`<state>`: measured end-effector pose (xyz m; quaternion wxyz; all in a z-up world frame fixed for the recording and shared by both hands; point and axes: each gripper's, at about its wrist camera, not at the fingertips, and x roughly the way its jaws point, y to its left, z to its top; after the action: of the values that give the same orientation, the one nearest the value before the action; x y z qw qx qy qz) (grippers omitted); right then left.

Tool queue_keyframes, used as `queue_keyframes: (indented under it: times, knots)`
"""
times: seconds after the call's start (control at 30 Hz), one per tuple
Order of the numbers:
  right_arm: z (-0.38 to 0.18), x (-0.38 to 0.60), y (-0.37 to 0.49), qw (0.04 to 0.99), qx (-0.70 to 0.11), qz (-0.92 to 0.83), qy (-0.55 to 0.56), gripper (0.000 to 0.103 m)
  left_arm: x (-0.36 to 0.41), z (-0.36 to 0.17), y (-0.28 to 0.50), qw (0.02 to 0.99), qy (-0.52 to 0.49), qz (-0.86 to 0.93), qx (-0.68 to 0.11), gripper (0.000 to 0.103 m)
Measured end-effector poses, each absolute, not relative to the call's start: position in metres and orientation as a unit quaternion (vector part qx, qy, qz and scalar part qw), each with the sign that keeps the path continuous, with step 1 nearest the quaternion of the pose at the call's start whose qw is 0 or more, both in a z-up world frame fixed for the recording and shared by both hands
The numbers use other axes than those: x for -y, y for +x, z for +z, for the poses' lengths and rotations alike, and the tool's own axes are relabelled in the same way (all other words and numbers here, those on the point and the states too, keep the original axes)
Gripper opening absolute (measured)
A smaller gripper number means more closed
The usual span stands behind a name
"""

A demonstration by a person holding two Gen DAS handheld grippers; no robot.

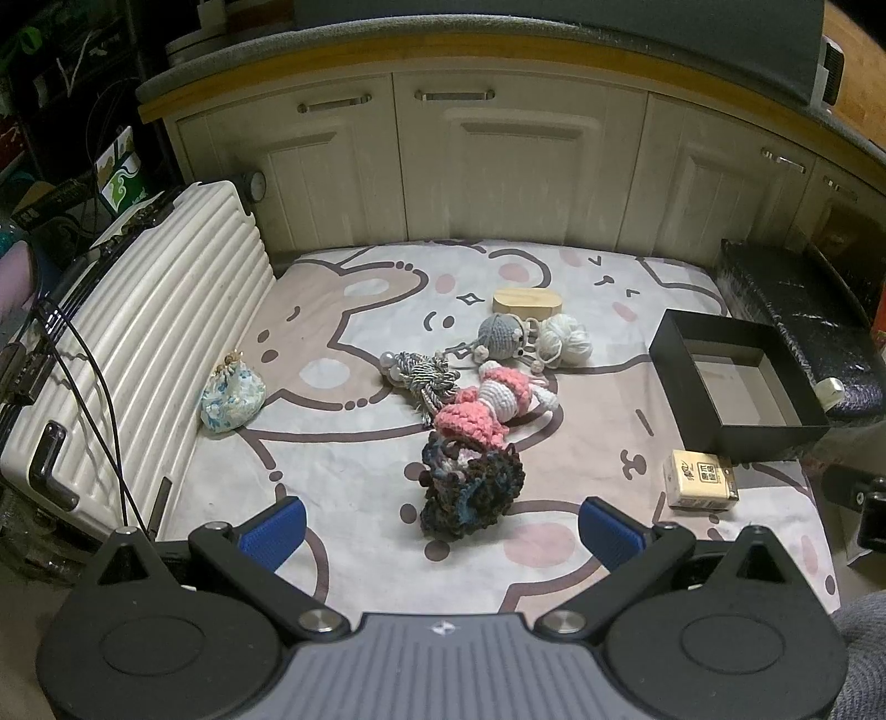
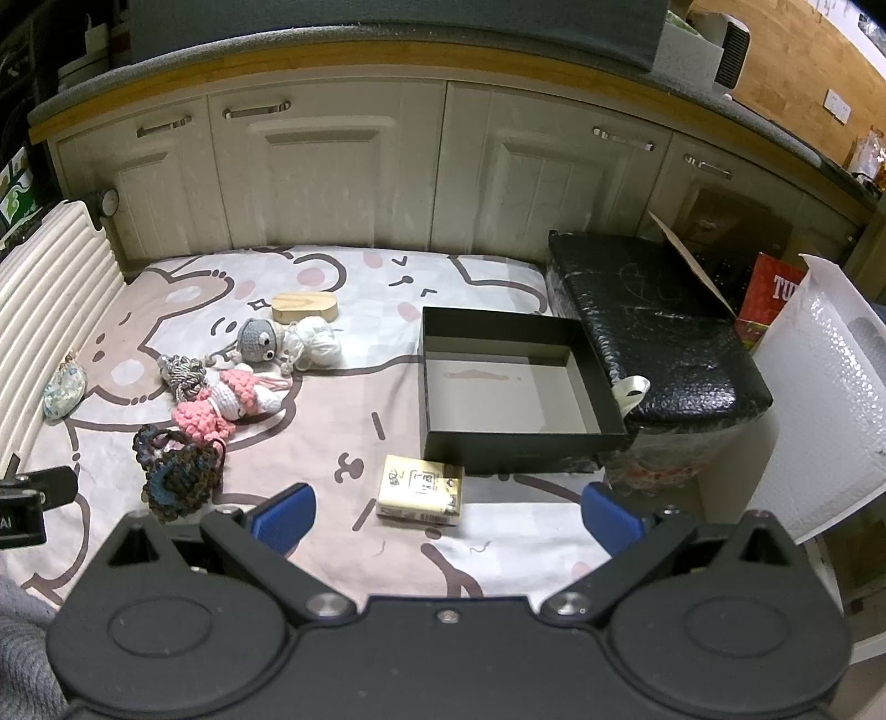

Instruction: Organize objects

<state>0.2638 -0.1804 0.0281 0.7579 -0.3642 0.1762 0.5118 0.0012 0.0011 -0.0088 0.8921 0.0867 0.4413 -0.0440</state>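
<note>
Crocheted toys, pink/white doll (image 1: 498, 401) & dark brown-blue piece (image 1: 470, 487), are lying mid cartoon-print mat (image 1: 343, 443), left of black open box (image 2: 515, 387). Left gripper (image 1: 443, 523) & right gripper (image 2: 448, 512) are hovering w/ fingers wide, empty. Yellow carton's (image 2: 421, 490) print is too small to read.

You are working in a home kitchen: cream cabinet doors (image 2: 326, 177) under a grey countertop (image 2: 387, 41) (wood-edged), cartoon-print sheet (image 1: 343, 454) on the floor, white suitcase (image 1: 149, 343) alongside.
</note>
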Motion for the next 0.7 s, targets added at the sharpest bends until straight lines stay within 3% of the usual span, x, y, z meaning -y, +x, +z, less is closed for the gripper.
queue_keyframes:
  times: [0.7]
  knots:
    - [0.0292, 0.1806, 0.265, 0.773, -0.184, 0.488, -0.36, 0.103, 0.0001, -0.0086, 0.0025, 0.889, 0.091, -0.057, -0.445, 0.103]
